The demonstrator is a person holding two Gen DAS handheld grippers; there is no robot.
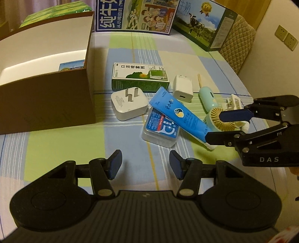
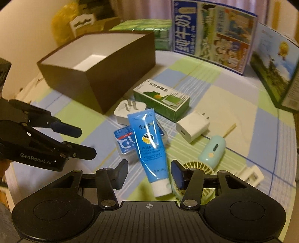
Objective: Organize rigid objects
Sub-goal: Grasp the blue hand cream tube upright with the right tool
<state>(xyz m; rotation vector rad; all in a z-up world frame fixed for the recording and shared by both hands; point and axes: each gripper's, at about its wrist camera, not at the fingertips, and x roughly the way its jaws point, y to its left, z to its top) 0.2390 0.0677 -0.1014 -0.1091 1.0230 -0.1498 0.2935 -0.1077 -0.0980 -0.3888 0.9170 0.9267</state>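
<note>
A blue tube (image 1: pixel 177 114) (image 2: pixel 147 144) lies across a clear floss-pick box (image 1: pixel 160 130) (image 2: pixel 124 140) on the checked cloth. Around them lie a white plug adapter (image 1: pixel 128 105) (image 2: pixel 127 110), a green carton (image 1: pixel 139 77) (image 2: pixel 162 101), a white charger (image 1: pixel 183 88) (image 2: pixel 193 126) and a mint hand fan (image 1: pixel 211 104) (image 2: pixel 212 147). My right gripper (image 2: pixel 149 174) (image 1: pixel 214 127) is open, its jaws on either side of the tube's cap end. My left gripper (image 1: pixel 145 164) (image 2: pixel 86 142) is open and empty, short of the floss box.
An open brown box (image 1: pixel 44 97) (image 2: pixel 97 74) with a white inside stands at the left and holds a small blue card (image 1: pixel 72 65). Milk cartons (image 1: pixel 136 15) (image 2: pixel 213 33) stand at the back. A white clip (image 2: pixel 252 174) and a wooden stick (image 1: pixel 199 80) lie by the fan.
</note>
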